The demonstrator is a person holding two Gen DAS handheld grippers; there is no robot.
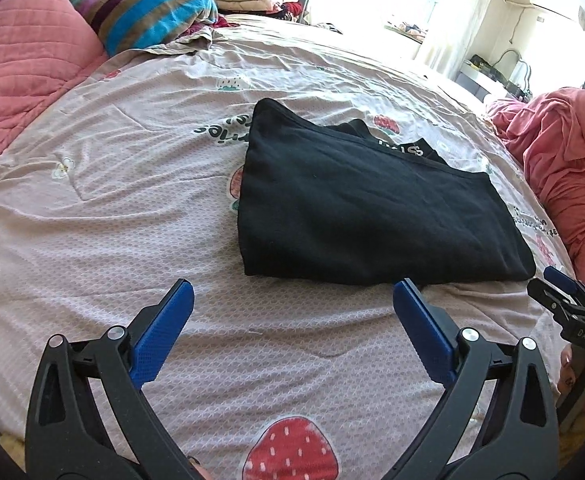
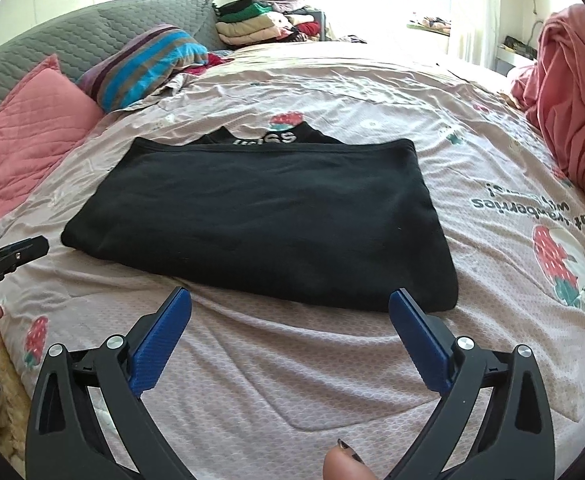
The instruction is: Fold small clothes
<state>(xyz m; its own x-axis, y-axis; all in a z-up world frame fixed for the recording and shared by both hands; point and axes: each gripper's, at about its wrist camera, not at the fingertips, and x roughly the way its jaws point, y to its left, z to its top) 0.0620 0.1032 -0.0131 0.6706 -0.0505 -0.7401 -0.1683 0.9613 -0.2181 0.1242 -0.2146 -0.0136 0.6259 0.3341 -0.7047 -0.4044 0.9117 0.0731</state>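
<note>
The folded black garment (image 1: pixel 372 208) lies flat on the bed (image 1: pixel 132 200), just beyond the left claw (image 1: pixel 292 292) and right claw (image 2: pixel 290 300), both spread wide and empty.

Bed was covered in a pinkish strawberry-print sheet (image 2: pixel 292 380) (kinda wrinkly). A pink quilted pillow (image 1: pixel 24 64) and a striped one (image 1: pixel 152 8) sat at the head, with a stack of folded clothes (image 2: pixel 252 24) behind and a pink blanket (image 1: pixel 564 152) bunched on the right.
</note>
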